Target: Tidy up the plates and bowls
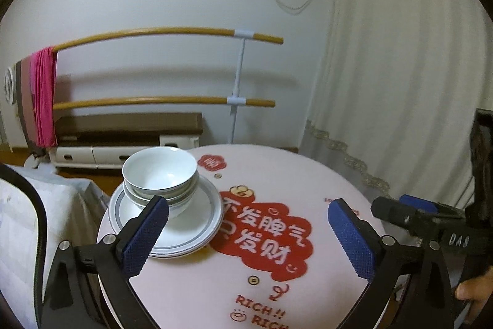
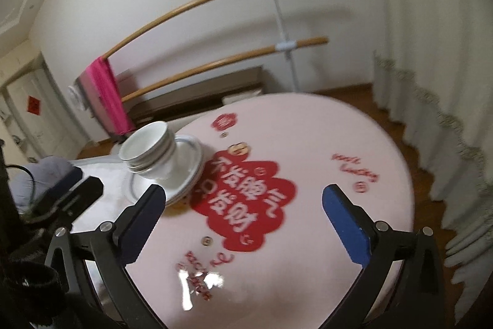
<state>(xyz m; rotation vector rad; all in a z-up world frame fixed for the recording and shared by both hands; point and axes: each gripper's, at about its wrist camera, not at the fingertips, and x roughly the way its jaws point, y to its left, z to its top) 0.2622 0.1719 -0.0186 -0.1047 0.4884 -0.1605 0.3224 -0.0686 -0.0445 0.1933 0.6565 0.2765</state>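
Note:
White bowls (image 1: 160,174) with grey rim bands sit nested in a stack on top of stacked white plates (image 1: 197,224) at the left side of a round pink table (image 1: 308,171). My left gripper (image 1: 248,233) hovers over the table's near part, open, with nothing between its blue pads; its left finger (image 1: 144,236) overlaps the plates in view. In the right wrist view the same bowls (image 2: 148,150) and plates (image 2: 185,165) stand at the table's left. My right gripper (image 2: 243,218) is open and empty above the pink table (image 2: 339,125).
The other gripper's black body (image 1: 431,224) and a hand (image 1: 474,295) show at the right edge. Behind the table stand a wooden rail rack (image 1: 172,34) with a pink cloth (image 1: 44,94), a low cabinet (image 1: 123,131), and a white curtain (image 1: 400,82). White bedding (image 1: 18,221) lies left.

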